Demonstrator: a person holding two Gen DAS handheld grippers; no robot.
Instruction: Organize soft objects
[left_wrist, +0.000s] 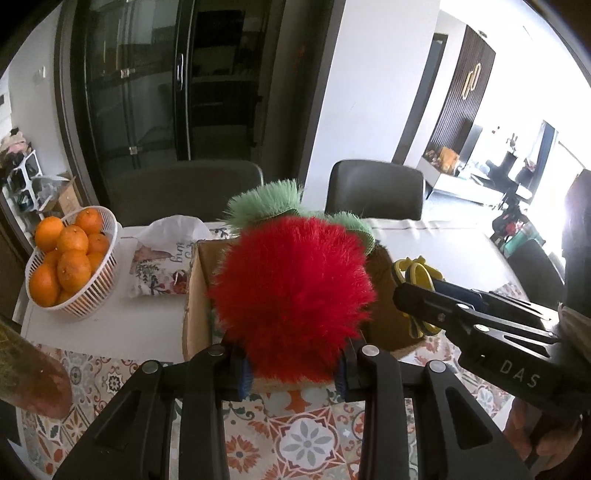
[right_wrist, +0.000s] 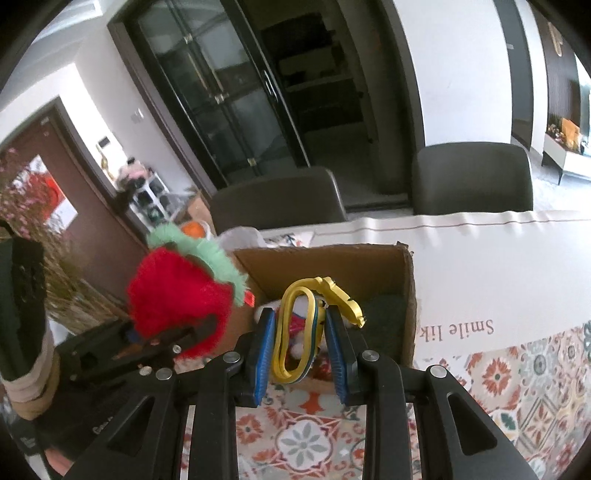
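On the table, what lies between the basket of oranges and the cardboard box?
In the left wrist view, a crumpled white plastic bag with floral print lies on the table between the basket of oranges and the cardboard box. The right wrist view barely shows that stretch.

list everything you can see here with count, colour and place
plush: 1, red with green tuft, held in left claw above the box
toy: 1, yellow, looped, held in right claw over the box
box: 1, brown cardboard, open, on the table centre
oranges: about ten, orange, in the basket
basket: 1, white, table's left side
bag: 1, white plastic, behind a printed cloth, left of the box
table: 1, white, with a patterned cloth at the near edge
chairs: 2, dark grey, far side of the table
cabinet: 1, black, glass doors, behind the chairs
left claw: black, blue pads, shut on plush
right claw: black, blue pads, shut on toy
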